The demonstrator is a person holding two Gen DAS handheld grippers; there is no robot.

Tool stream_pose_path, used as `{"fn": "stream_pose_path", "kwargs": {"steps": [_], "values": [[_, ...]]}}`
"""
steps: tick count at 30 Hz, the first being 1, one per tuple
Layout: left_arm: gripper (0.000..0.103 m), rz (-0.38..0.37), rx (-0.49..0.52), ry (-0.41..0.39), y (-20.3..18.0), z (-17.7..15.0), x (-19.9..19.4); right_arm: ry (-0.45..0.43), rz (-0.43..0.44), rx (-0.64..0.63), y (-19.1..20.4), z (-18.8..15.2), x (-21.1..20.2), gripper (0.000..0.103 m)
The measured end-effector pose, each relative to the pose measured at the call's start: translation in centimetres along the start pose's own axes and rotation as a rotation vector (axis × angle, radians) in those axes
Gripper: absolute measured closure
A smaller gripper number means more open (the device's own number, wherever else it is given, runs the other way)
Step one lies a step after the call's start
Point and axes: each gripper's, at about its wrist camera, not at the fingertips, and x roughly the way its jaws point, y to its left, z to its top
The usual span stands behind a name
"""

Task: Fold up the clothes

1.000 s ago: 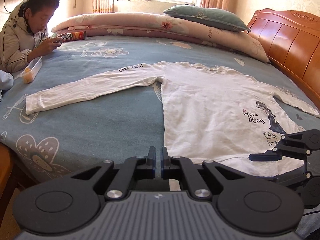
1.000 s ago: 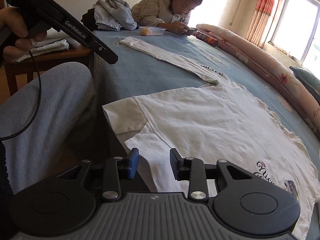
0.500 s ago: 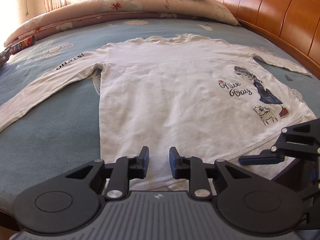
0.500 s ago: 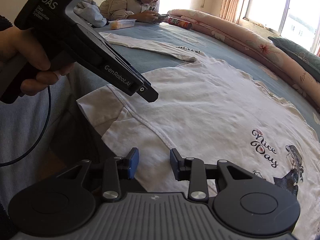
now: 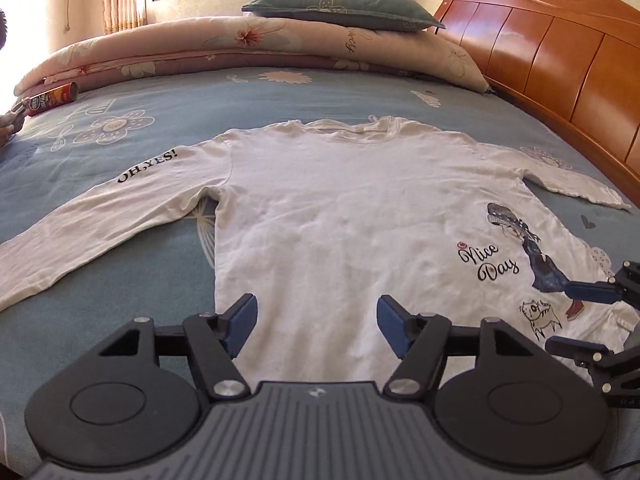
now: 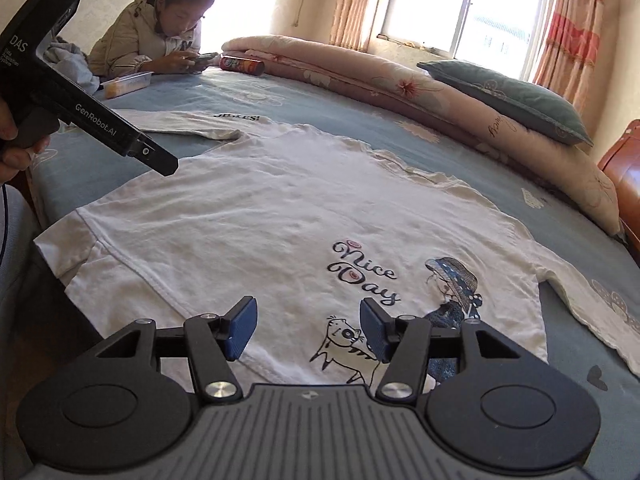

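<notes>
A white long-sleeved shirt (image 5: 340, 220) (image 6: 260, 220) lies flat, front up, on the blue flowered bedsheet (image 5: 140, 280), sleeves spread to both sides. It carries a "Nice Day" print near the hem. My left gripper (image 5: 317, 316) hovers just above the middle of the hem, its jaws opening with nothing between the pads. My right gripper (image 6: 308, 324) hovers over the hem by the cat print, its jaws opening too and empty. Each shows in the other's view: the right gripper (image 5: 580, 320) at the right edge, the left gripper (image 6: 158, 160) at the upper left, held by a hand.
A rolled quilt (image 5: 240, 48) with a green pillow (image 5: 340, 8) lines the far side. The wooden headboard (image 5: 560, 64) runs along the right. A chips can (image 6: 242, 66), a plastic box (image 6: 128, 82) and a person with a phone (image 6: 160, 36) are at the far left corner.
Both grippers' jaws have spread wider. The left gripper has slid right along the hem to the shirt's middle. The right gripper has shifted right to the print and rolled.
</notes>
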Motion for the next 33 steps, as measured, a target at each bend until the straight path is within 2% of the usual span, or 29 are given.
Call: {"fn": "stream_pose_path", "kwargs": {"steps": [2,6,8,9,11,14,17,20,22,24,26,30,33], "values": [[0.036,0.017,-0.010,0.005,0.1,0.4,1.9,0.015,-0.022,0.050,-1.0,-0.9,0.2,0.040],[0.036,0.094,-0.117,0.118,2.7,-0.7,4.6,0.048,-0.036,0.127,-2.3,-3.3,0.3,0.033],[0.035,0.170,-0.120,0.104,3.8,-1.3,4.0,0.037,-0.035,0.180,-2.8,-4.4,0.2,0.024],[0.036,0.181,-0.138,0.110,4.3,-1.3,3.6,0.023,-0.027,0.221,-3.1,-4.9,0.2,0.022],[0.036,0.162,-0.164,0.092,4.9,-1.0,2.4,0.002,-0.017,0.245,-3.3,-5.4,0.1,0.018],[0.035,0.133,-0.111,0.039,3.5,0.0,1.0,-0.011,-0.015,0.234,-2.9,-5.5,0.3,0.009],[0.029,0.031,-0.034,0.014,0.7,0.9,1.4,-0.012,-0.019,0.220,-2.4,-5.5,0.6,0.000],[0.026,-0.038,0.021,0.041,-2.2,0.9,3.4,-0.014,-0.021,0.227,-2.3,-5.5,0.6,0.000],[0.026,-0.037,0.019,0.078,-2.9,0.5,5.0,-0.018,-0.017,0.240,-2.4,-5.6,0.5,0.000],[0.026,-0.004,-0.019,0.111,-2.4,-0.2,6.2,-0.022,-0.015,0.252,-2.6,-5.7,0.4,0.000],[0.026,0.015,-0.035,0.095,-1.5,-0.9,5.7,-0.028,-0.016,0.270,-2.8,-5.6,0.2,0.000],[0.026,0.085,-0.051,0.126,-0.5,-1.2,3.9,-0.074,-0.015,0.324,-3.9,-4.6,-0.3,0.000],[0.026,0.041,-0.047,0.127,-1.1,-1.1,3.0,-0.134,-0.011,0.381,-5.5,-2.9,0.0,0.000]]}}
